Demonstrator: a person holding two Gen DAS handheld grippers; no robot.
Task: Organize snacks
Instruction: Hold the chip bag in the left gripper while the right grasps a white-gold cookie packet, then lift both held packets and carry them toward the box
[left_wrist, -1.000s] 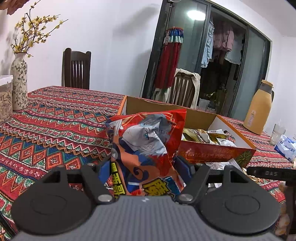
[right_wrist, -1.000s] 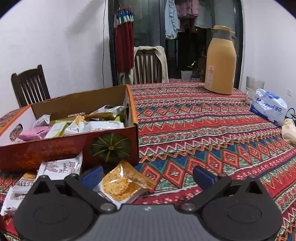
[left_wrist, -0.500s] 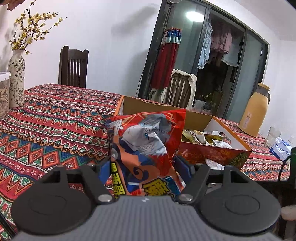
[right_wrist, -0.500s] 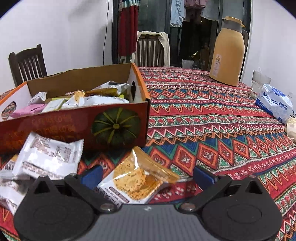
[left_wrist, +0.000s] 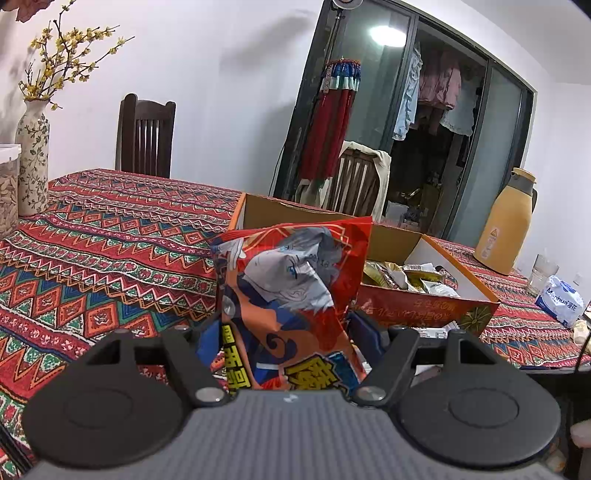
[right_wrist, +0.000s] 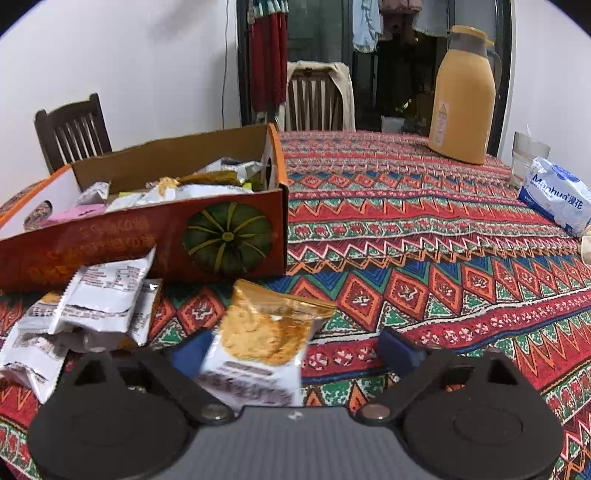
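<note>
My left gripper (left_wrist: 286, 332) pinches the red snack bag (left_wrist: 291, 295) upright. My right gripper (right_wrist: 293, 349), jaws just closing but still spread, straddles a cookie packet (right_wrist: 258, 339) before the cardboard box (right_wrist: 147, 240); white packets (right_wrist: 92, 314) lie beside it.

**A lived-in home dining room**

The setting was a household dining area. A table wore a bright patterned tablecloth (left_wrist: 110, 236), with dark wooden chairs (left_wrist: 145, 138) drawn up against a plain white wall. A floral vase (left_wrist: 32, 155) of yellow blossom sprigs stood at one end, a yellow thermos jug (right_wrist: 463, 96) at the other. Behind glass sliding doors (left_wrist: 384, 122), laundry (left_wrist: 439, 88) hung drying.
</note>
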